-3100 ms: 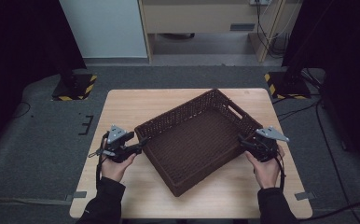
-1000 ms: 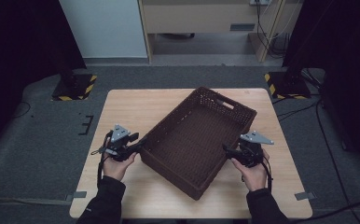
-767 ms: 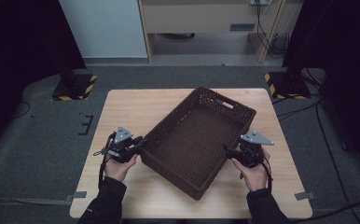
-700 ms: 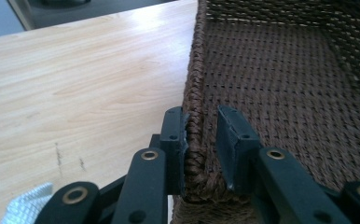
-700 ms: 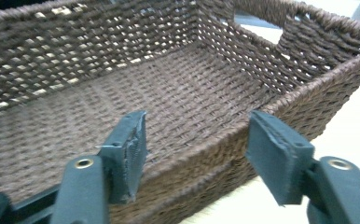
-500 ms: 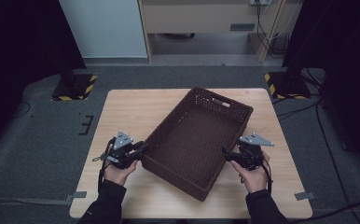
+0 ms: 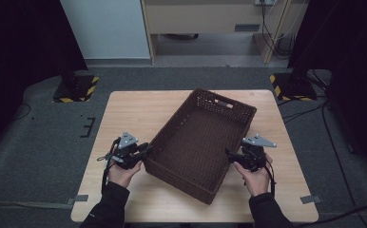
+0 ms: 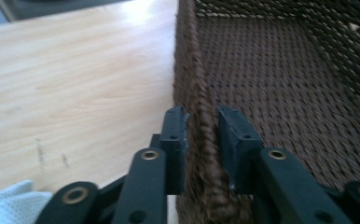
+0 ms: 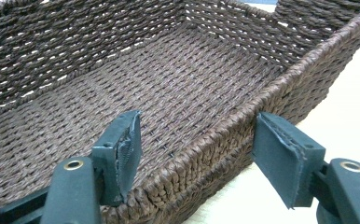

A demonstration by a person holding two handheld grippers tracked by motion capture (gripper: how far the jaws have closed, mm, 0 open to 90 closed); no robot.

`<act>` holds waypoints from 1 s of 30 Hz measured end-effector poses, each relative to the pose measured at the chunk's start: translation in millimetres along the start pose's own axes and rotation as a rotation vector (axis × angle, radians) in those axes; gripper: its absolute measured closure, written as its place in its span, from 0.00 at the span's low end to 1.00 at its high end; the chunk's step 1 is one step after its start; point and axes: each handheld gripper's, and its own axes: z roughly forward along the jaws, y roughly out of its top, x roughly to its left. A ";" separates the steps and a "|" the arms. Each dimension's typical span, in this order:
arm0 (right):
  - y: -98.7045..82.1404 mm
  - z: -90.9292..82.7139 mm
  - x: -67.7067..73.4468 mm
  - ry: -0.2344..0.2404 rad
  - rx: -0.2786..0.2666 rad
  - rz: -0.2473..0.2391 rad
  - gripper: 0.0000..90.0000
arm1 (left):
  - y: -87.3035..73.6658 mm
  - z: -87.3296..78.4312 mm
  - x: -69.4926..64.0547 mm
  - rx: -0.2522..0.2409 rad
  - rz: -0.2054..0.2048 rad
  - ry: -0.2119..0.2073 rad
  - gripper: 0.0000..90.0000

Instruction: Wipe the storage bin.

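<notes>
The left gripper (image 8: 201, 126) has just been closed onto the near wall of the wicker basket (image 7: 205, 142), which is set askew mid-table (image 7: 124, 114); the rim looks pinched. The right gripper (image 9: 197, 140) is seen straddling the opposite rim, jaws wide, nothing gripped; that gap is lost from above
</notes>
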 end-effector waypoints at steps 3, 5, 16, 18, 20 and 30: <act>0.9 -1.0 -0.5 -0.016 -0.013 -0.017 0.36 | -1.5 -2.4 -6.2 0.011 0.008 0.014 0.85; 1.0 -1.9 0.3 -0.020 -0.010 -0.018 0.33 | -5.2 -5.0 -10.4 0.006 0.000 0.016 0.85; -1.1 7.3 6.2 -0.019 0.040 -0.060 0.39 | 2.8 -16.9 -7.2 -0.036 0.010 0.005 0.76; -1.1 7.5 6.2 -0.017 0.040 -0.061 0.40 | 4.4 -18.0 -6.2 -0.041 0.013 0.006 0.75; 0.3 9.4 6.2 -0.009 0.041 -0.072 0.40 | 6.5 -16.3 -4.4 -0.033 0.022 0.004 0.75; 3.0 17.5 6.7 0.027 0.012 -0.095 0.40 | 5.4 -5.4 -3.6 -0.016 0.026 0.006 0.85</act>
